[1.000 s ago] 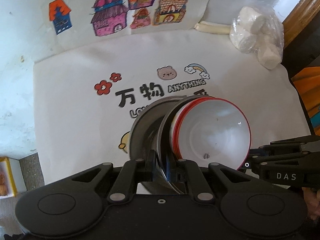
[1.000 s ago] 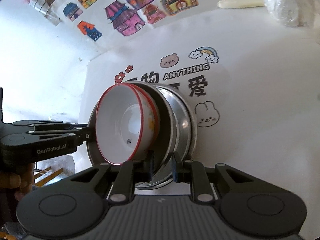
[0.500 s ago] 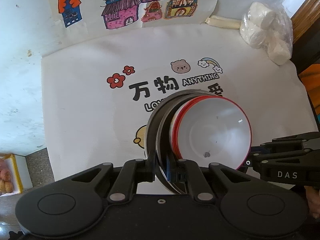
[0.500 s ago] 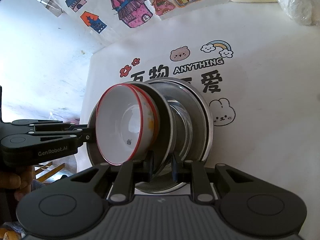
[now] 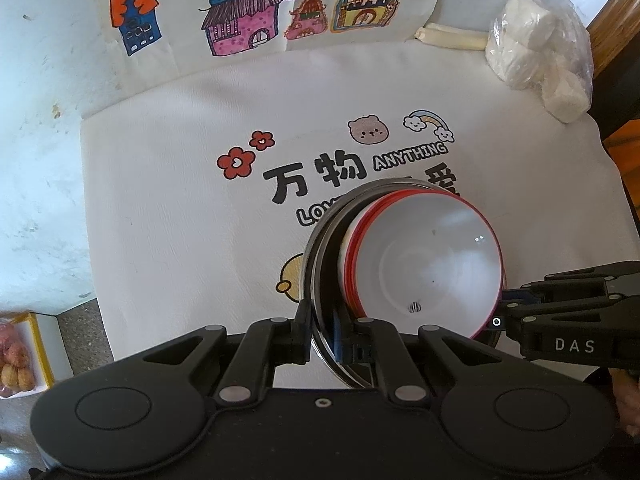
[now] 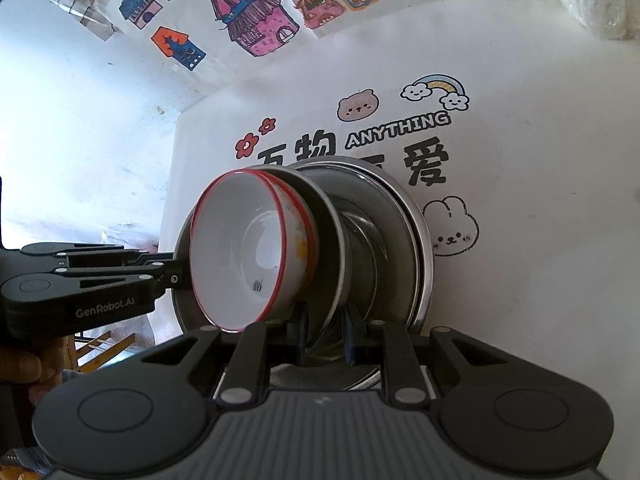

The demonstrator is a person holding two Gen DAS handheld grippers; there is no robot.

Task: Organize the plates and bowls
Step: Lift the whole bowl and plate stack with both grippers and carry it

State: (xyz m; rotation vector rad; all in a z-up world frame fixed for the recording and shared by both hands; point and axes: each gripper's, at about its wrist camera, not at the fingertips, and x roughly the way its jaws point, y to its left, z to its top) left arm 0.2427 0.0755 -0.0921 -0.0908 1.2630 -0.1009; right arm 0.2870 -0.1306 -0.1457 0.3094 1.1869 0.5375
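A steel plate carries nested white bowls with red rims and tilts above the printed mat. My left gripper is shut on the plate's near rim. My right gripper pinches the plate's opposite edge from the right. The right wrist view has the bowls on the held plate, with my right gripper shut on its rim and my left gripper gripping from the left. A stack of steel plates lies on the mat just beyond the held plate.
The white mat with cartoon prints covers the table. A bag of white rolls and a cream stick sit at the back right. House drawings hang on the wall. A yellow box lies below the table's left edge.
The held plate with the bowls has come away from the steel stack; the gap between them has widened. Both grippers keep their hold.
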